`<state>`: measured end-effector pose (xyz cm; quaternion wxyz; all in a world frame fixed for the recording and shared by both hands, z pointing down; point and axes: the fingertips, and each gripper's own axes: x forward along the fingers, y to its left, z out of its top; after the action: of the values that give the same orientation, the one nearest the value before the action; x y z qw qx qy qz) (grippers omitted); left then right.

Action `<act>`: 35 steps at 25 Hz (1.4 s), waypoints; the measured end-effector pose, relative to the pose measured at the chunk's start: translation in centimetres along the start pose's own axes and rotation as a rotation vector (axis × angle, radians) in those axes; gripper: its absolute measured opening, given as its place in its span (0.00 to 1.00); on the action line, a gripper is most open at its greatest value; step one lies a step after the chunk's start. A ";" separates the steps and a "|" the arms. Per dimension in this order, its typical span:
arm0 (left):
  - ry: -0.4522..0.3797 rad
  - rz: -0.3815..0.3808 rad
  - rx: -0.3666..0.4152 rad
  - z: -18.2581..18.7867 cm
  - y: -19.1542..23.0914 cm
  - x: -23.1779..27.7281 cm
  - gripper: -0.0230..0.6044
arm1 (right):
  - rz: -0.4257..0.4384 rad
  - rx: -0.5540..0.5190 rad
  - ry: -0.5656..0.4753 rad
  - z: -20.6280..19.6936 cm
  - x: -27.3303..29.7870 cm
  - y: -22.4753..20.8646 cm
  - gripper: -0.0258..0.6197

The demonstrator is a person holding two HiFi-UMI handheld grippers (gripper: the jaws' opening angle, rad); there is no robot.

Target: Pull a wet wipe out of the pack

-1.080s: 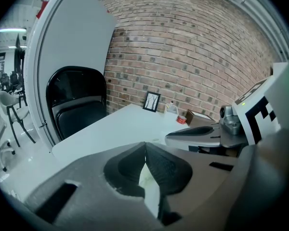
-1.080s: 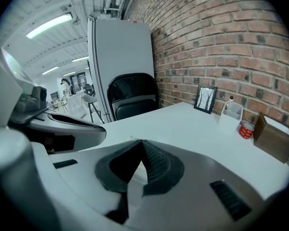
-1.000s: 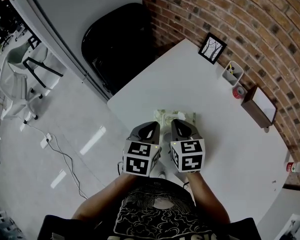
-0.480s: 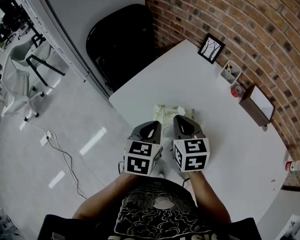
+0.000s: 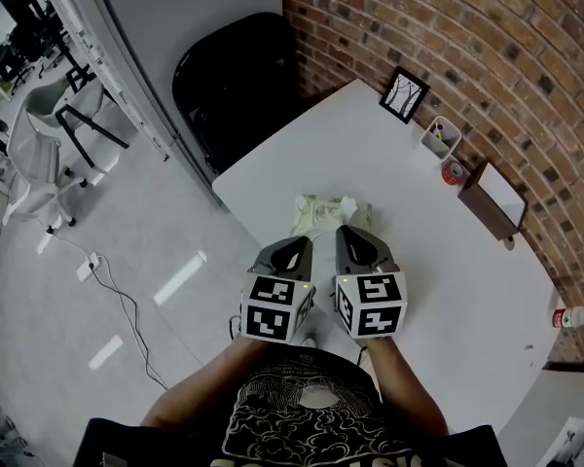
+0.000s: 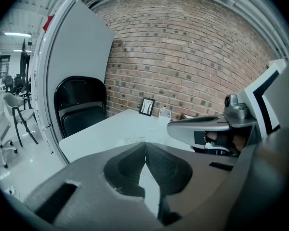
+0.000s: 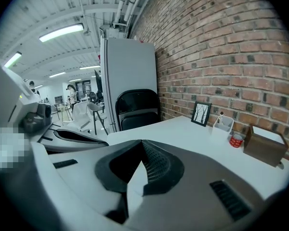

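Note:
The pale green wet wipe pack (image 5: 321, 216) lies flat on the white table (image 5: 438, 261), with a white tuft of wipe (image 5: 348, 205) sticking up from its top. My left gripper (image 5: 294, 245) and right gripper (image 5: 351, 234) hover side by side just on the near side of the pack, not touching it. Both are shut with nothing between their jaws: the left gripper's (image 6: 145, 144) dark pads meet in the left gripper view, and the right gripper's (image 7: 141, 143) pads meet in the right gripper view. The gripper bodies hide the pack's near edge.
A black chair (image 5: 238, 86) stands beyond the table's far left corner. Along the brick wall sit a framed picture (image 5: 405, 94), a white pen holder (image 5: 440, 138), a red tape roll (image 5: 452, 173) and a brown box (image 5: 496, 202). A bottle (image 5: 569, 317) lies at the far right.
Both grippers have drawn back slightly from the pack toward the person, so more of the pack shows ahead of them. They stay shut and side by side.

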<state>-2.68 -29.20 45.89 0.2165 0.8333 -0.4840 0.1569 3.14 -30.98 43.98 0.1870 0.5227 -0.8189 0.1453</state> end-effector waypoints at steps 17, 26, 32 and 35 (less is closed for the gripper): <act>-0.043 0.044 0.012 -1.0 -3.0 -3.9 0.06 | 0.034 -0.042 -0.052 -0.9 -5.4 2.0 0.07; -0.069 0.041 0.031 -0.7 -5.1 -5.1 0.06 | 0.046 -0.044 -0.065 -2.1 -8.2 2.6 0.06; -0.074 0.037 0.052 -0.8 -6.5 -5.2 0.06 | 0.054 -0.042 -0.088 -2.2 -9.5 2.8 0.06; -0.076 0.039 0.052 -0.9 -6.8 -5.4 0.06 | 0.056 -0.044 -0.093 -2.1 -10.0 2.8 0.06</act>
<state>0.63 -21.77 42.71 0.1730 0.8345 -0.5036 0.1420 4.72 -20.90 41.16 0.1560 0.5016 -0.8441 0.1078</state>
